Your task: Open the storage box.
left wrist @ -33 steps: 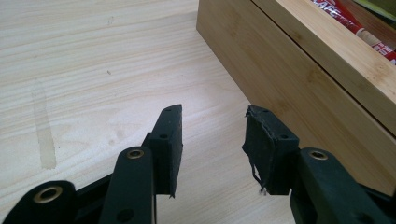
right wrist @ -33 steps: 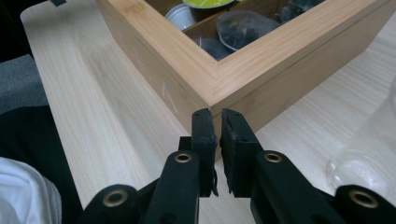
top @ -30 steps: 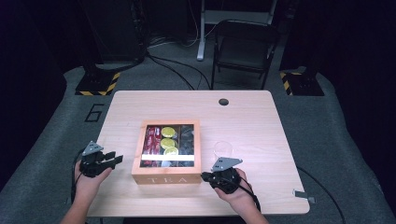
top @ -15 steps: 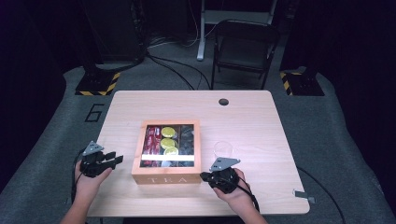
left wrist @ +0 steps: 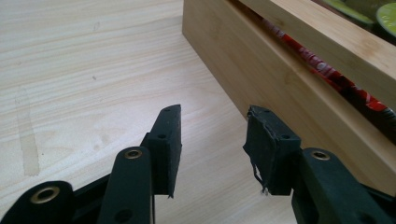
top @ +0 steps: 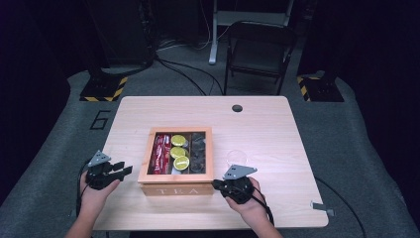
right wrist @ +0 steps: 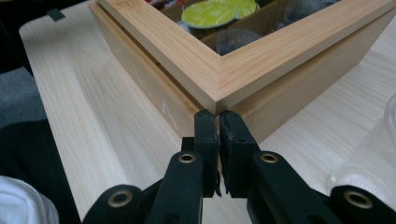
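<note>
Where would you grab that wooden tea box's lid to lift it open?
Probably at the lid's near front edge, coming from the person's side. The right hand-held gripper view shows a thin seam under the framed lid of the wooden tea box, and the overhanging corner gives a lip; the hinges are likely at the back.

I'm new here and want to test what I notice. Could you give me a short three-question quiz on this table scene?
1. True or false: the right gripper has its jaws closed together at a corner of the wooden tea box.
2. What shows between the jaws of the left gripper? A) a red packet B) bare table C) a cup
3. What clear thing stands on the table just right of the box?

Key
1. True; the tips sit at the lid's corner.
2. B; they stand apart beside the box's side wall.
3. A clear plastic cup.
</note>
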`<state>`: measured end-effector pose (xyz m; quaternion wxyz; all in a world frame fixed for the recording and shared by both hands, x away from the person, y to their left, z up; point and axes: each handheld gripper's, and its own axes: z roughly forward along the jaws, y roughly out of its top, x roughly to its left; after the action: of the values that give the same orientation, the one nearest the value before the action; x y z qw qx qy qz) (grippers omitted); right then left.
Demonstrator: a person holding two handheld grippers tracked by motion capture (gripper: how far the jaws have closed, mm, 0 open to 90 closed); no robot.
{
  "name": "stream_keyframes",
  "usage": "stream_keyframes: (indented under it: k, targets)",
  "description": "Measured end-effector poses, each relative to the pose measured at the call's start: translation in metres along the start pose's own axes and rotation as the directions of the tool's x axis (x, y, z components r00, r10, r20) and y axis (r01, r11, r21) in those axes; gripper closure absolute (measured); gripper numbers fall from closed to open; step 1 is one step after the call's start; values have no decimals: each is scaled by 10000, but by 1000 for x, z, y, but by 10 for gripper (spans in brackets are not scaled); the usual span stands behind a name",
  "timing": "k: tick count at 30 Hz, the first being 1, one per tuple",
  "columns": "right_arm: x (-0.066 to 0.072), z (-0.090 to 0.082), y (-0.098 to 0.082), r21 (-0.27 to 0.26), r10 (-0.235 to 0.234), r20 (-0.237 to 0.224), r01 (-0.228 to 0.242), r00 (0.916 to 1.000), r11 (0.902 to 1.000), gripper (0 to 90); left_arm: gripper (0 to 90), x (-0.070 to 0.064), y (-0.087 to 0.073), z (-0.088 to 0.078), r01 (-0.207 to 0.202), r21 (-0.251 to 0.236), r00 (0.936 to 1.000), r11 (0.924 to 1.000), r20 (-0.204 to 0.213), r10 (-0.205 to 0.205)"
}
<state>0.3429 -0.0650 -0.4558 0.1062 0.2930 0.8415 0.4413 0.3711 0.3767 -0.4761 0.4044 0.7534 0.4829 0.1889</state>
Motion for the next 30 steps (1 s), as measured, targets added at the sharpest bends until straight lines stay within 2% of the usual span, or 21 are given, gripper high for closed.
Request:
stream_keyframes:
  k: [5, 8, 10, 13, 19, 24, 27, 30]
  targets:
    - [-3, 2, 6, -303, 209, -210, -215, 9996, 9993, 860, 521, -10, -1, -10, -175, -333, 9998, 9993, 122, 179]
    - [-4, 4, 10, -306, 191, -312, -201, 9993, 9993, 860, 515, -17, -2, -14, -293, -492, 9994, 9984, 172, 302]
    - [-5, 6, 12, -382, 180, -332, -193, 9993, 9991, 860, 515, -22, -2, -18, -449, -394, 9983, 9982, 359, 463]
    - [-7, 8, 15, -335, 177, -490, -193, 9986, 9993, 858, 515, -31, -3, -23, -593, -534, 9968, 9968, 506, 620]
    - [-9, 9, 20, -328, 41, -629, -61, 9980, 9994, 854, 509, -47, -1, -29, -1164, -656, 9896, 9910, 777, 1214]
    - [-9, 10, 21, -367, 79, -631, -102, 9980, 9993, 852, 509, -58, 1, -31, -1299, -755, 9854, 9886, 1011, 1372]
    - [-9, 10, 21, -390, 26, -646, -51, 9979, 9992, 850, 511, -64, 2, -30, -1506, -889, 9813, 9846, 1074, 1598]
    - [-8, 10, 21, -370, 103, -601, -126, 9981, 9992, 847, 512, -68, 3, -28, -1653, -738, 9768, 9835, 1258, 1736]
